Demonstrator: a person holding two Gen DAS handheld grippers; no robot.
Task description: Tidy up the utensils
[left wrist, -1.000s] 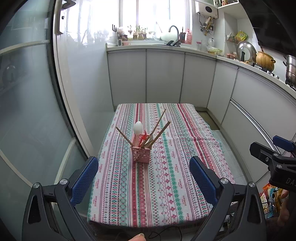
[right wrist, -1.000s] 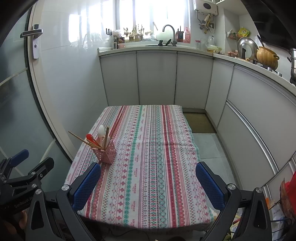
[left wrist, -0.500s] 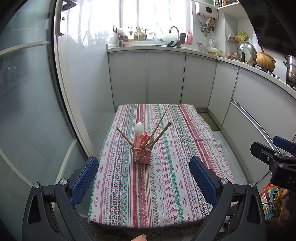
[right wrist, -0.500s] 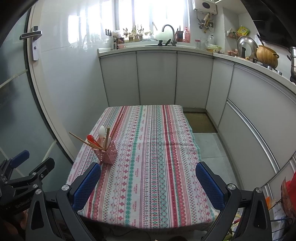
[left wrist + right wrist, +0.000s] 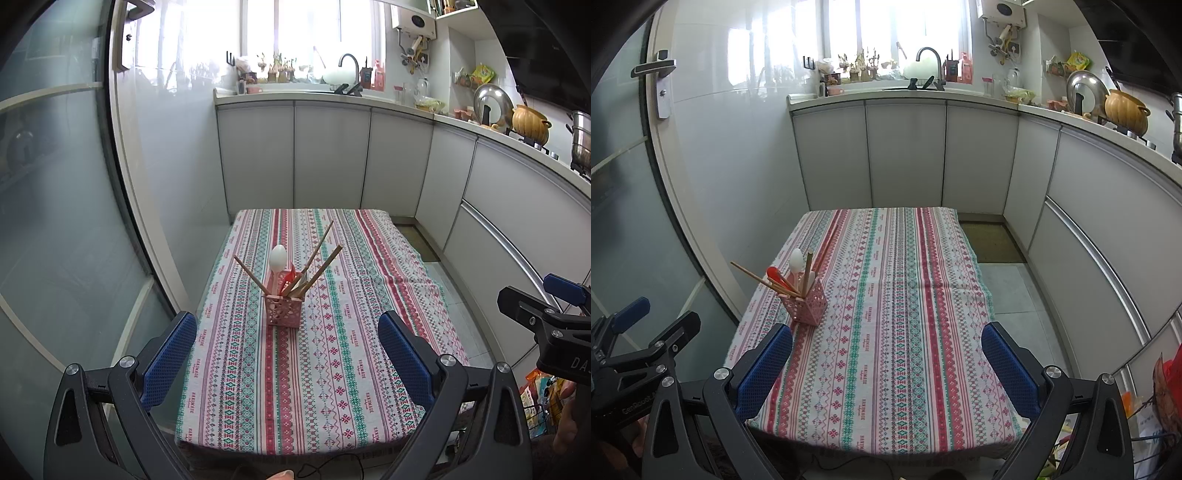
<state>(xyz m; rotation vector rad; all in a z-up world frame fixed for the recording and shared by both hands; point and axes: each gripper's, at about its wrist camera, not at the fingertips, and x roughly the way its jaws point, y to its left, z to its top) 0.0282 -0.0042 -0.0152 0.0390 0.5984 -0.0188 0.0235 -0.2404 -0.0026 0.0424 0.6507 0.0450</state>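
Before the table's [image 5: 332, 406] near edge, left gripper [image 5: 288, 354] and right gripper [image 5: 886, 363] hover level, spread, empty.

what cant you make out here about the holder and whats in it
- Lower ends of the chopsticks and white spoon: both views, hidden by the pink holder walls.
- Red utensil: left view, mostly hidden behind the other handles.
- Exact chopstick count: both views, too small and overlapping.
- Holder's far side: unseen.
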